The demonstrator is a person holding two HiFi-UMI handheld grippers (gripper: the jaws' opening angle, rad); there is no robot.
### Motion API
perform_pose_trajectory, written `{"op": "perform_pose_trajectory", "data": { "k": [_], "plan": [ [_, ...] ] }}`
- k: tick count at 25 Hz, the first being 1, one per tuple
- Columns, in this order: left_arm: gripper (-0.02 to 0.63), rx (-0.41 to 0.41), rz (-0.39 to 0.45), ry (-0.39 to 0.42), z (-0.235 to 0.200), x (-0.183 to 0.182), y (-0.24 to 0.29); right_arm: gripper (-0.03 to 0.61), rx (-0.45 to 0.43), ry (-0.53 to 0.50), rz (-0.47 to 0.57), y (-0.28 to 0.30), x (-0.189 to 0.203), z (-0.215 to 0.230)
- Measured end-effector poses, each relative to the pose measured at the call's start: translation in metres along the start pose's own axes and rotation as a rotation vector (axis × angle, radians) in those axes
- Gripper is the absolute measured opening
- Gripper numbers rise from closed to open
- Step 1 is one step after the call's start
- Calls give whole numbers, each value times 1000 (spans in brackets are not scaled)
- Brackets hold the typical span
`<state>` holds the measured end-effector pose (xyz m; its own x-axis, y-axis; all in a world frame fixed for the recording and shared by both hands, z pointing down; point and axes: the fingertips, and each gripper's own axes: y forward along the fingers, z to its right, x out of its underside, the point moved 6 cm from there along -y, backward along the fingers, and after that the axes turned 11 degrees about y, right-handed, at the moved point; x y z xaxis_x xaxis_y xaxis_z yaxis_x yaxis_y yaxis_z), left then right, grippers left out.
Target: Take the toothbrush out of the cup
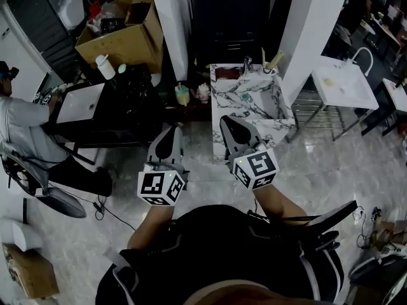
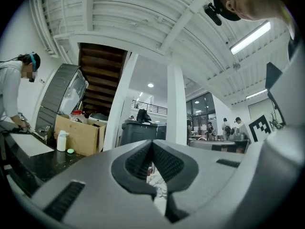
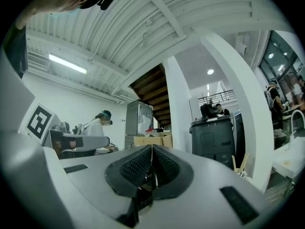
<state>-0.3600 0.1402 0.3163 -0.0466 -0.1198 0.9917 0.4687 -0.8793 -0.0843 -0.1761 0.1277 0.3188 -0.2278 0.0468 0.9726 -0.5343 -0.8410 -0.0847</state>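
Ahead of us and below, a narrow counter with a white, grey-veined marble top stands between two white pillars. A basin is sunk into it, a tap rises at its back edge, and a dark cabinet stands behind. At the back right corner of that top sits the cup. The toothbrush stands in it, its pale handle leaning out to the right, and a second pale stick rises beside it. We hold both tools level, well short of the cup. Our left gripper has its fingers pressed together with nothing between them, and our right gripper likewise has its fingers closed on nothing. From the head view the right one overlaps the counter's near left corner, while the left shows over the floor just beside it. That floor is glossy pale tile with grey veins. To the left runs a long black counter bearing a white bottle, with an open cardboard box behind it. A person sits at its left end. To the right, past the other pillar, a white sink with a curved tap rests on a metal frame.
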Motion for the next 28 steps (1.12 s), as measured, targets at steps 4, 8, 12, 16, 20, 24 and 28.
{"op": "perform_pose_trajectory", "data": {
  "k": [4,8,12,16,20,24,28],
  "plan": [
    [5,10,-7,9,18,-2,12,23,-1,7,10,-9,-5,17],
    [5,21,-12,11,38,-3,27,23,5,8,17,-23,-10,37],
    [5,54,-13,26,63,0,37,23,14,7,20,-41,-11,57],
    [5,103,-26,25,84,1,48,23,53,15,20,-55,-12,76],
    [5,158,-21,23,97,-1,67,23,91,13,38,-60,-18,91],
    [5,194,-7,-2,104,3,91,25,133,-3,34,-61,-19,107],
    [5,234,1,-26,107,11,118,25,175,-14,22,-60,-19,123]
  ]
}}
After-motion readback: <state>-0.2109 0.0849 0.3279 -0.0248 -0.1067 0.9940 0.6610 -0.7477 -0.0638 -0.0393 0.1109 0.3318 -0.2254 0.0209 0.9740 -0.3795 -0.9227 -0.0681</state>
